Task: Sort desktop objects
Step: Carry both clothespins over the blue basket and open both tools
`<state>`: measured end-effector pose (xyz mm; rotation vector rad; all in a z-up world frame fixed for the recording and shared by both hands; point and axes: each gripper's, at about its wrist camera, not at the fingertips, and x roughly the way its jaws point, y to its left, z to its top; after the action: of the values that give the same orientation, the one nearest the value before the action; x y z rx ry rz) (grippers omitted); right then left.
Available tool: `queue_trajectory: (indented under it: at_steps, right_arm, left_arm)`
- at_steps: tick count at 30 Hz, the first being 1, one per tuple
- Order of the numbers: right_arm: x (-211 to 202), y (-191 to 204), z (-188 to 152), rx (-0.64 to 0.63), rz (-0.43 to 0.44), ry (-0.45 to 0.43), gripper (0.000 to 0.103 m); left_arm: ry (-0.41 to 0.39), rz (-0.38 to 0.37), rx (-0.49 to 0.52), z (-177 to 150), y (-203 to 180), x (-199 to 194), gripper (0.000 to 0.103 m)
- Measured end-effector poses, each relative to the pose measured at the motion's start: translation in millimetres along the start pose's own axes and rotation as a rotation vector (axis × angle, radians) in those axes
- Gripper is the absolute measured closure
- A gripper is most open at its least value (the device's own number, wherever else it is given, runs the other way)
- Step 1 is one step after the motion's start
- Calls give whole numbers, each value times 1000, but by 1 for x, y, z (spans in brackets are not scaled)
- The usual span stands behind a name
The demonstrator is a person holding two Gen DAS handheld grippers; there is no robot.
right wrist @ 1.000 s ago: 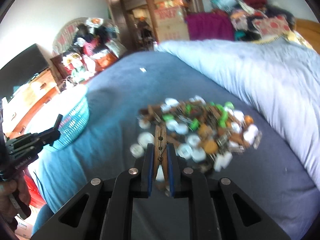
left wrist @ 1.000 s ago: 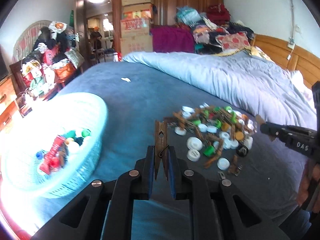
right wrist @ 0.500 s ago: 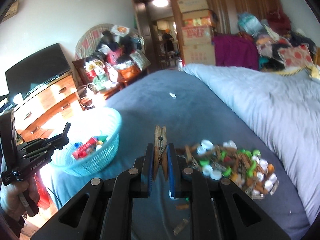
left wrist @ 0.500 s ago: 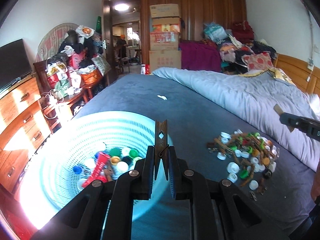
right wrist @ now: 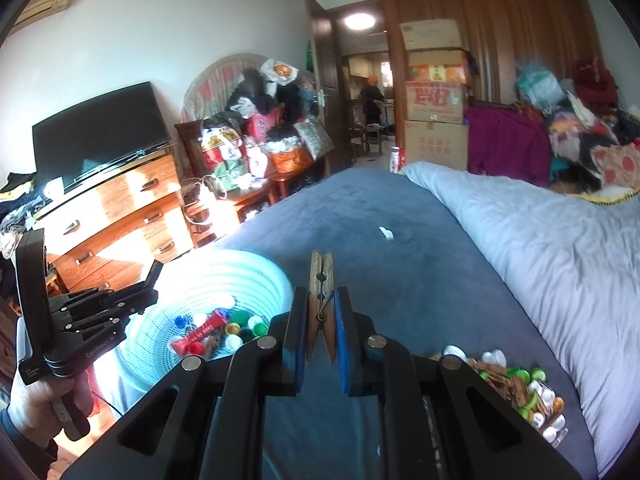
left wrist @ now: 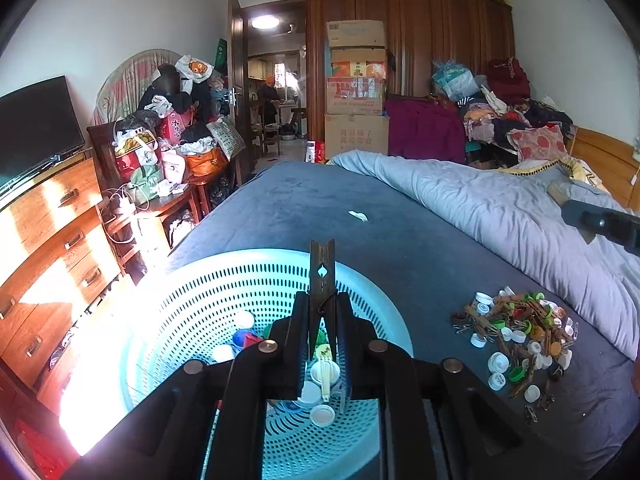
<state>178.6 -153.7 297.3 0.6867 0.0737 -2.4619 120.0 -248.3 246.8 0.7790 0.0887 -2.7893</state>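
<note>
— Where is the left gripper (left wrist: 322,344) now?

— Above the pale blue basket (left wrist: 208,304), which sits at the near corner of the bed (left wrist: 360,248). Its jaws are pinched tight on a dark wooden clothespin (left wrist: 322,276), gripped at its spring end, with the long tip pointing straight out past the fingertips.

— And the right gripper (right wrist: 321,344)?

— Same story: jaws clamped on a lighter wooden clothespin (right wrist: 320,280), standing upright between the blue pads (right wrist: 341,344), about half of it sticking out. It hangs over the dark blue bedcover, with the basket off to its left.

— What is in the basket?

— Bottle caps (right wrist: 240,320) in white, green, blue and yellow, plus a red item (right wrist: 200,330).

— The rest of the things?

— A pile of caps and clothespins (left wrist: 520,332) lies on the bed, right of the basket, near the folded grey quilt (left wrist: 520,216).
</note>
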Motion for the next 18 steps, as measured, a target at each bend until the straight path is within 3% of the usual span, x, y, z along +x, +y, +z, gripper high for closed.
queue_trajectory:
  at_steps: [12, 16, 18]
  right_arm:
    - [46, 49, 43, -37, 112, 6, 90]
    - [67, 69, 48, -70, 142, 43, 90]
    - [82, 71, 41, -76, 148, 106, 84]
  left_arm:
    - [56, 63, -33, 4, 48, 29, 90]
    - [108, 74, -45, -4, 63, 44, 90]
    - [114, 69, -60, -9, 70, 46, 90]
